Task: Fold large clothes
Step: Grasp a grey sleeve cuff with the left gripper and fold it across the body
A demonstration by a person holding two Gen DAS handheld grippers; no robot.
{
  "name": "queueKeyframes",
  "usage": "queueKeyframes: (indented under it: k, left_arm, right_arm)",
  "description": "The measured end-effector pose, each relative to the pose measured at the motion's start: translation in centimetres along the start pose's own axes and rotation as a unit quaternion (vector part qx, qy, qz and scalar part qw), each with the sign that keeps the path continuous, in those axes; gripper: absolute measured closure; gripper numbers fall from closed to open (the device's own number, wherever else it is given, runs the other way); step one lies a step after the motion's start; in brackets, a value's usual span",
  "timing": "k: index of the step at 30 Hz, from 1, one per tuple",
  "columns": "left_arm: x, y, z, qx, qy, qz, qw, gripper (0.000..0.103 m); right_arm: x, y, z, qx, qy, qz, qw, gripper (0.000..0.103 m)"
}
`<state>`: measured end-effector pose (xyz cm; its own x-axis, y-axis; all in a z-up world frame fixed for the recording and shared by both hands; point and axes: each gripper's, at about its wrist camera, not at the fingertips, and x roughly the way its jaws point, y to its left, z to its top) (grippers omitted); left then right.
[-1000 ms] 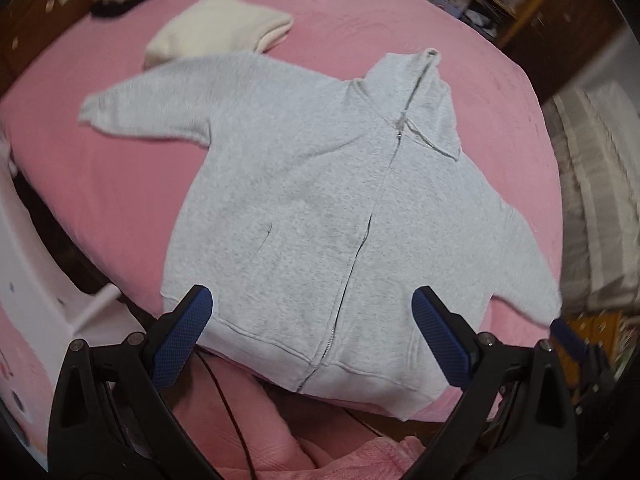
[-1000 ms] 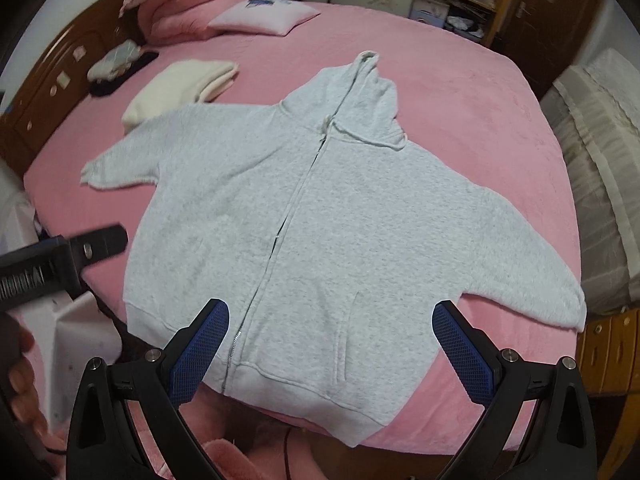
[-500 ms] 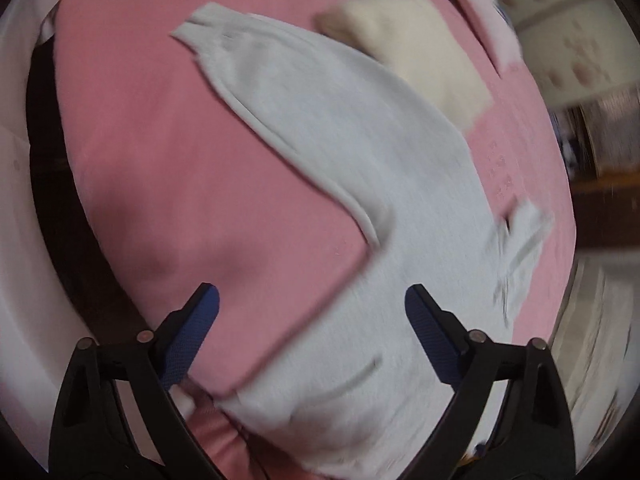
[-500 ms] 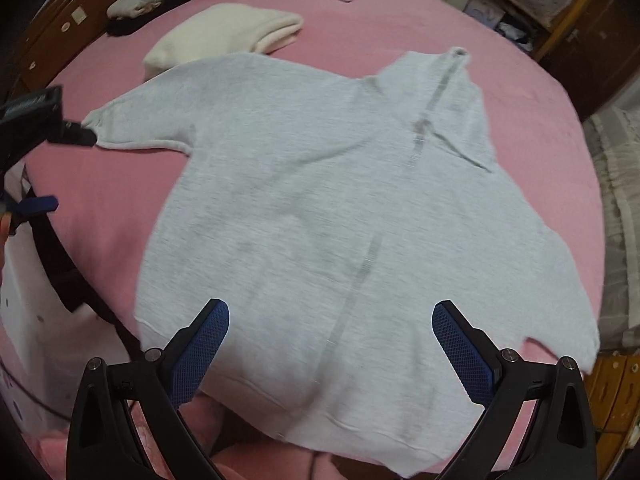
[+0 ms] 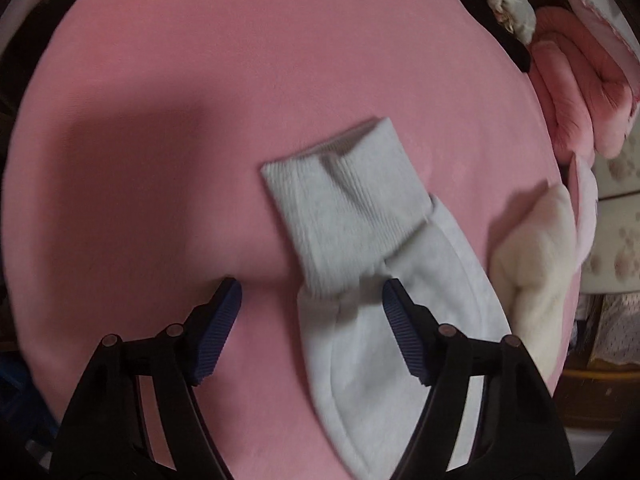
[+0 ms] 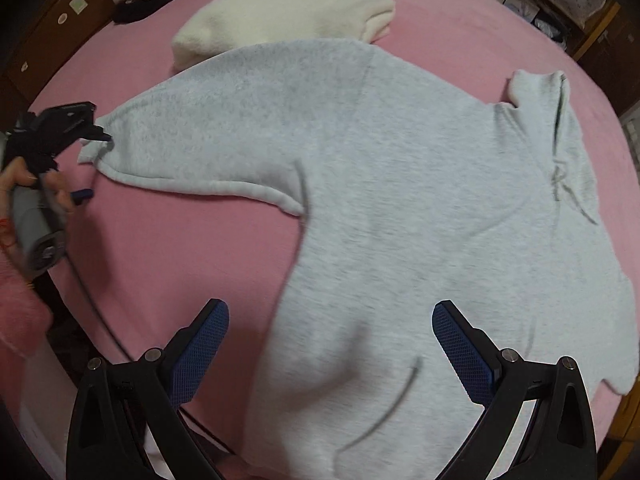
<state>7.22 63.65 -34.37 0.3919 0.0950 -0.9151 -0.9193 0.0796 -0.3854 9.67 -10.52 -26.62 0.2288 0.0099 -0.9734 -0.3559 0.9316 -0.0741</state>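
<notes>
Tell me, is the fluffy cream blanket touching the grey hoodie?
Touching. In the right wrist view the hoodie's shoulder edge lies over the cream blanket's near edge.

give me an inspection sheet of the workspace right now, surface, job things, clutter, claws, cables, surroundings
Surface: pink bed cover.
Job's things: grey hoodie spread flat; sleeve cuff at the bed's edge.
Clutter: folded cream garment; pink pillows.
Claws: left claw closing over the cuff, pads not touching; right claw open above the hoodie body.
Cables: dark cable trailing from the left handle.
Surroundings: wooden headboard.
</notes>
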Motion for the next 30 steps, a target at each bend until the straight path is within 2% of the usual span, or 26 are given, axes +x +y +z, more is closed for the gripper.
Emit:
queueKeyframes:
  k: [2, 3, 4, 6, 9, 11, 14, 18, 19, 22, 24, 26, 29, 30]
  left_arm:
    - [0.5, -0.1, 0.2, 0.011, -0.018, 0.005, 0.9998, 0.034]
    - [0.6, -0.4, 0.1, 0.024, -0.03, 0.005, 0.9993, 0.047]
    - [0.5, -0.7, 0.0, 0.043, -0.045, -0.001, 0.9981, 0.072]
    - [0.5, -0.9, 0.4, 0.075, -0.069, -0.008, 0.9948, 0.083]
    - [-0.9, 0.0, 1.2, 0.063, -0.1, -0.054, 0.9915, 0.085]
    - [-3.0, -0.3, 0.6, 0.067, -0.12, -0.093, 0.9861, 0.085]
    - [-7.2, -1.4, -1.0, 0.103, -0.156, -0.159, 0.9695, 0.085]
    - [-12.3, -4.1, -5.3, 0.174, -0.185, -0.238, 0.9377, 0.085]
    - [-13.4, -5.2, -7.2, 0.19, -0.184, -0.255, 0.9301, 0.087]
    - [-15.6, -7.8, -12.3, 0.254, -0.173, -0.313, 0.8985, 0.093]
    - [-15.4, -9.5, -16.0, 0.308, -0.159, -0.326, 0.8796, 0.096]
    - [-14.2, -13.0, -20.8, 0.353, -0.127, -0.316, 0.8715, 0.097]
    - [-10.7, -14.8, -25.8, 0.387, -0.049, -0.307, 0.8678, 0.097]
    - [-9.8, -16.1, -28.6, 0.398, -0.035, -0.297, 0.8672, 0.097]
  right_arm:
    - [1.2, 1.4, 0.1, 0.001, 0.003, 0.01, 1.0, 0.0]
    - [1.9, 2.1, 0.1, -0.003, 0.006, 0.012, 1.0, 0.0]
    - [2.3, 2.3, -0.1, -0.006, 0.009, 0.012, 1.0, 0.0]
    - [3.1, 3.3, -0.6, -0.012, 0.012, 0.011, 1.0, 0.0]
    - [3.7, 3.8, -1.1, -0.007, 0.01, 0.017, 1.0, 0.0]
    - [4.3, 3.7, -1.2, 0.003, 0.005, 0.027, 1.0, 0.0]
    - [5.2, 3.0, -1.3, 0.022, 0.002, 0.023, 1.0, 0.0]
    - [5.9, 0.7, -1.5, 0.069, -0.017, 0.013, 0.997, 0.0]
    - [5.8, -0.2, -1.6, 0.082, -0.021, 0.012, 0.996, 0.0]
    - [6.1, -2.9, -1.9, 0.12, -0.033, 0.004, 0.992, 0.0]
    - [6.1, -4.3, -2.3, 0.142, -0.041, -0.003, 0.989, 0.0]
    - [6.7, -5.4, -2.4, 0.167, -0.049, -0.013, 0.985, 0.0]
    - [7.6, -6.5, -3.0, 0.197, -0.052, -0.015, 0.979, 0.0]
    - [8.0, -6.6, -3.1, 0.204, -0.051, -0.014, 0.977, 0.0]
